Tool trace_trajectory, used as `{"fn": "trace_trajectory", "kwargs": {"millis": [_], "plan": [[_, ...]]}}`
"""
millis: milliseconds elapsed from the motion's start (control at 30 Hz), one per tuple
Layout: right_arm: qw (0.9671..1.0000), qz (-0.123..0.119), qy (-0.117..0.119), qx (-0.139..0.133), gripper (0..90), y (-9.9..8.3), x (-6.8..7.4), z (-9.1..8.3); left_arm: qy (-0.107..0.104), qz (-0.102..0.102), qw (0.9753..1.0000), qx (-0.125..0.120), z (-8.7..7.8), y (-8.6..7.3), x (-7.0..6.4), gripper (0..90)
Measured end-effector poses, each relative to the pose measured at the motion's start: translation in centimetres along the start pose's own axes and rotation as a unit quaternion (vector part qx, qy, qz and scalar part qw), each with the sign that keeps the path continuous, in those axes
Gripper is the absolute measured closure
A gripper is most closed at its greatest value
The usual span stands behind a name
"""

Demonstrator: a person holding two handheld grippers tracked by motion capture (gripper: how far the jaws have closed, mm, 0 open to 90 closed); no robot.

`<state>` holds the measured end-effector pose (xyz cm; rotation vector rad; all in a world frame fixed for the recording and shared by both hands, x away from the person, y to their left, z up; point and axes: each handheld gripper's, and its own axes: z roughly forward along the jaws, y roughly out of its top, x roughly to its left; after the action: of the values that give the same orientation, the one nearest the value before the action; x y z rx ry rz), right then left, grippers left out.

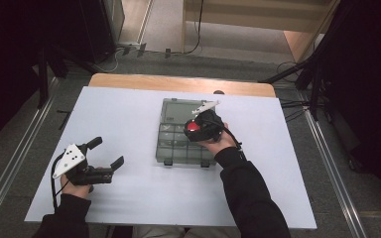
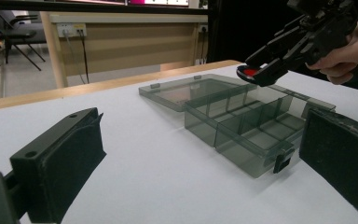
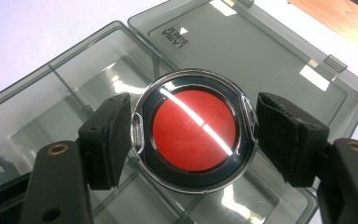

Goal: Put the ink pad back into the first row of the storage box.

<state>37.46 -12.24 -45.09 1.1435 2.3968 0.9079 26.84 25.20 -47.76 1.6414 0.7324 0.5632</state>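
Right tool (image 3: 193,140) clenched across the rim of a round red-centred clear case (image 3: 193,129), held above the open compartment box (image 3: 74,93). Likely light, rigid, slippery; grip the rim. Left tool (image 1: 106,152) released on the counter (image 1: 129,198).

Black sleeves (image 1: 250,191); black grippers with padded fingers (image 3: 109,137), brass-coloured screws, seemingly white top plates (image 1: 69,157).

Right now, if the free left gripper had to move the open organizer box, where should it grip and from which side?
Grip the near front wall of the organizer box, coming down from above on the left gripper's side. That rim is open and thin enough for the jaws. Avoid the flat-lying lid and the latch. The right gripper holds a red disc over the tray.
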Motion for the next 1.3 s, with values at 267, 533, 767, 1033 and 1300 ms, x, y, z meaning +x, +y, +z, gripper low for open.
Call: {"fn": "trace_trajectory", "kwargs": {"millis": [267,533,767,1033,1300], "plan": [[0.9994,0.023,-0.005,0.025,3.6,-0.5,-0.2,0.9,-0.002,-0.001,1.0000,0.003,0.1,0.0,0.0,0.0],[0.9993,0.037,0.005,0.003,0.0,-0.4,-0.1,-0.7,-0.002,-0.002,1.0000,0.002,0.1,0.0,0.0,0.0],[0.9994,0.032,0.005,-0.010,0.0,-0.5,0.1,-2.2,-0.001,0.000,1.0000,0.003,0.1,0.0,0.0,0.0],[0.9991,0.039,-0.003,-0.014,0.0,-1.7,-0.2,-4.1,-0.001,0.000,1.0000,0.002,0.0,0.0,0.0,0.0],[0.9985,0.053,-0.013,-0.009,0.0,-3.2,-0.9,-5.8,0.000,-0.003,1.0000,0.002,0.1,0.0,-0.1,0.0]]}}
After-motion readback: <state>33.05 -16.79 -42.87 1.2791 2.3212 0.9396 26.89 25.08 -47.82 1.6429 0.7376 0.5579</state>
